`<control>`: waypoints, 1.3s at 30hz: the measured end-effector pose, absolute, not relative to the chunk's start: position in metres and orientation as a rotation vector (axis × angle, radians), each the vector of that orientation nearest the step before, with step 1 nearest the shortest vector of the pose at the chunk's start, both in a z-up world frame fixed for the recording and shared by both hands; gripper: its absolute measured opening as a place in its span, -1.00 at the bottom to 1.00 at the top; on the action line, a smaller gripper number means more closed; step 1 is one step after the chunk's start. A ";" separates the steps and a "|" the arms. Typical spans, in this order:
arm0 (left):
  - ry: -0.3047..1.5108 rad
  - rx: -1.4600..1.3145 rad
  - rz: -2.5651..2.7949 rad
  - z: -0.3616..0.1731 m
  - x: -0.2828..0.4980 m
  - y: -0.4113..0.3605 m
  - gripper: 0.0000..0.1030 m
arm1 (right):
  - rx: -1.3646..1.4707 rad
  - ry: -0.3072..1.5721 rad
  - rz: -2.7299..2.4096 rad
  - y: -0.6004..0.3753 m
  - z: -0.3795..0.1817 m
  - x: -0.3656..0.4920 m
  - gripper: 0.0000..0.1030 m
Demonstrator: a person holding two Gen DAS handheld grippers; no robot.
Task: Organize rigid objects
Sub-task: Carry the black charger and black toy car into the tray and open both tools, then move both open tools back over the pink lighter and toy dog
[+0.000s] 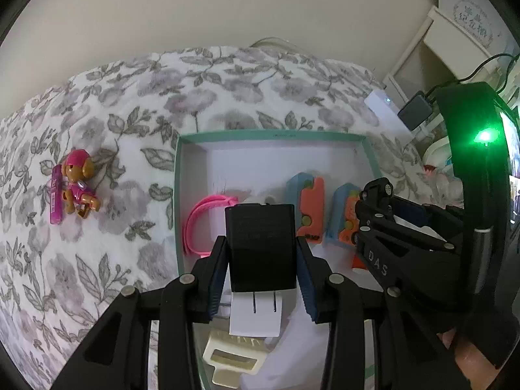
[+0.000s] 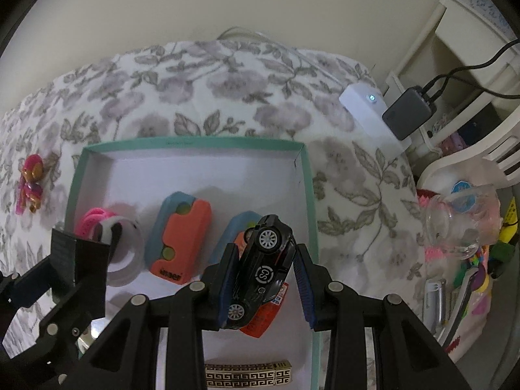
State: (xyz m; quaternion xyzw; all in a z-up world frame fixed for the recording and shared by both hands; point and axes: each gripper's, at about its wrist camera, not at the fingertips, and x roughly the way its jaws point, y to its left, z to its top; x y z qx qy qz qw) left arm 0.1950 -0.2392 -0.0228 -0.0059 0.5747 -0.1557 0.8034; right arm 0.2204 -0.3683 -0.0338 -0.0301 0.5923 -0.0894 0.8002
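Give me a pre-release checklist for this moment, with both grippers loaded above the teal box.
1. Left gripper clamped on the black block: ok.
2. Right gripper clamped on the black toy car: ok.
3. Both loads over the teal box: ok.
4. Bare floor under the car: not ok, an orange and blue toy and others lie close.
5. Bare floor under the block: cannot tell.
6. Pink dog figure boxed: not ok, it lies on the blanket.
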 end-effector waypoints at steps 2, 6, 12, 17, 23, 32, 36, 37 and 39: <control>1.235 -0.003 -0.326 -0.025 0.195 -0.240 -0.19 | -0.062 1.284 -0.189 -0.369 -0.039 0.221 -0.27; 1.238 0.003 -0.322 -0.026 0.194 -0.242 -0.19 | -0.059 1.285 -0.201 -0.370 -0.040 0.221 -0.26; 1.242 -0.007 -0.314 -0.022 0.195 -0.240 -0.02 | -0.054 1.272 -0.216 -0.373 -0.036 0.221 -0.24; 1.238 -0.045 -0.313 -0.014 0.197 -0.235 0.19 | -0.052 1.243 -0.234 -0.375 -0.022 0.220 -0.11; 1.200 -0.062 -0.320 0.004 0.199 -0.230 0.37 | -0.066 1.159 -0.250 -0.374 0.010 0.217 0.11; 1.127 -0.087 -0.284 0.031 0.203 -0.211 0.58 | -0.073 1.028 -0.266 -0.369 0.059 0.207 0.29; 1.100 -0.130 -0.216 0.037 0.211 -0.187 0.64 | -0.077 0.995 -0.266 -0.365 0.069 0.206 0.37; 1.091 -0.135 -0.189 0.039 0.213 -0.179 0.64 | -0.077 0.994 -0.262 -0.364 0.070 0.205 0.39; 1.073 -0.135 -0.134 0.042 0.216 -0.165 0.64 | -0.072 0.991 -0.247 -0.361 0.069 0.205 0.48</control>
